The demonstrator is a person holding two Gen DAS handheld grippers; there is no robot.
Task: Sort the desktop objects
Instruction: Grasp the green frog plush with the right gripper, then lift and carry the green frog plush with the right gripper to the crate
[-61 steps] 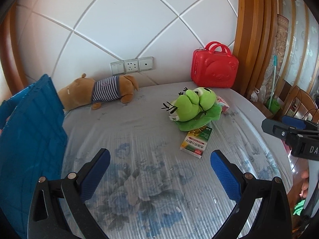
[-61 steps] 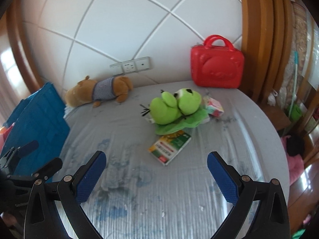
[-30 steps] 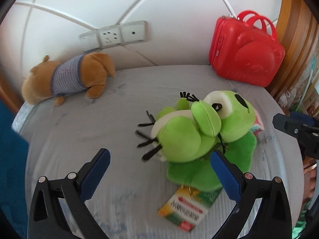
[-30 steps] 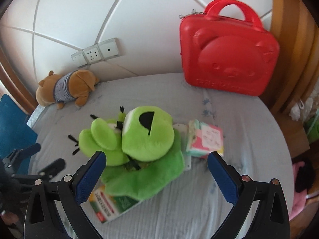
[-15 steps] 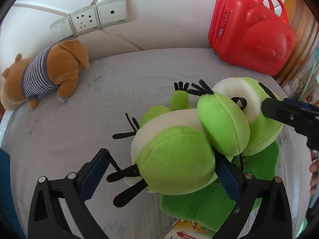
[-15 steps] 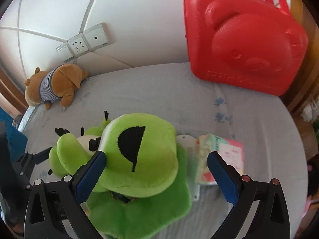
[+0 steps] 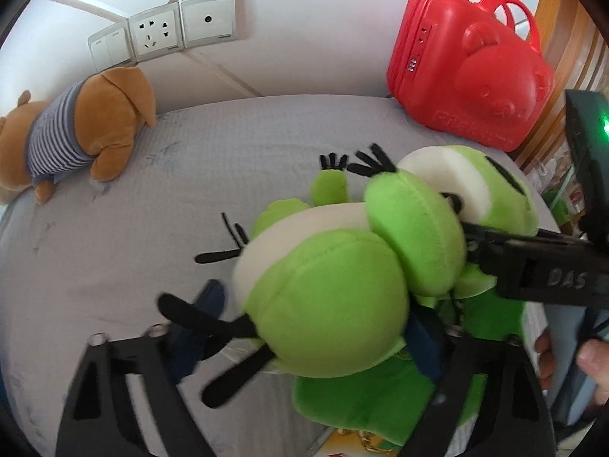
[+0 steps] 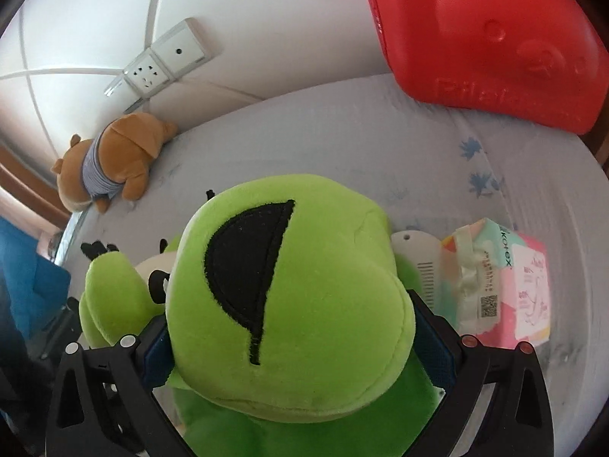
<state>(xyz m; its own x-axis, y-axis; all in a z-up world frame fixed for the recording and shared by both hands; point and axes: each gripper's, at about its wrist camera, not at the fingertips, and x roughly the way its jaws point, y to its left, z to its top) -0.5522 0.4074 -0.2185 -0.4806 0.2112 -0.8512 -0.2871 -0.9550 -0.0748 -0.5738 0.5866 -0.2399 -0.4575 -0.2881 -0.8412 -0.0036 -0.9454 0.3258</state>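
A: Green frog plush [image 8: 289, 304]: lies on the grey tablecloth [image 7: 114, 228], near the middle of the table. Fills the foreground of both wrist views.

B: Grip on it?

A: Left gripper [image 7: 316, 327]: blue pads [image 7: 207, 304] pressed against the frog's body on both sides. Right gripper [image 8: 293, 346]: fingers closed in on the frog's head, pads touching the plush.

B: Nearby items?

A: Tissue pack [image 8: 506, 285], pink and mint, just beside the frog. Red bear-faced case [image 7: 475, 83] by the wall. Brown plush dog [image 7: 76, 125] in a striped shirt, well apart, below the wall sockets [image 7: 163, 34]. Printed box [image 7: 354, 445], partly under the frog.
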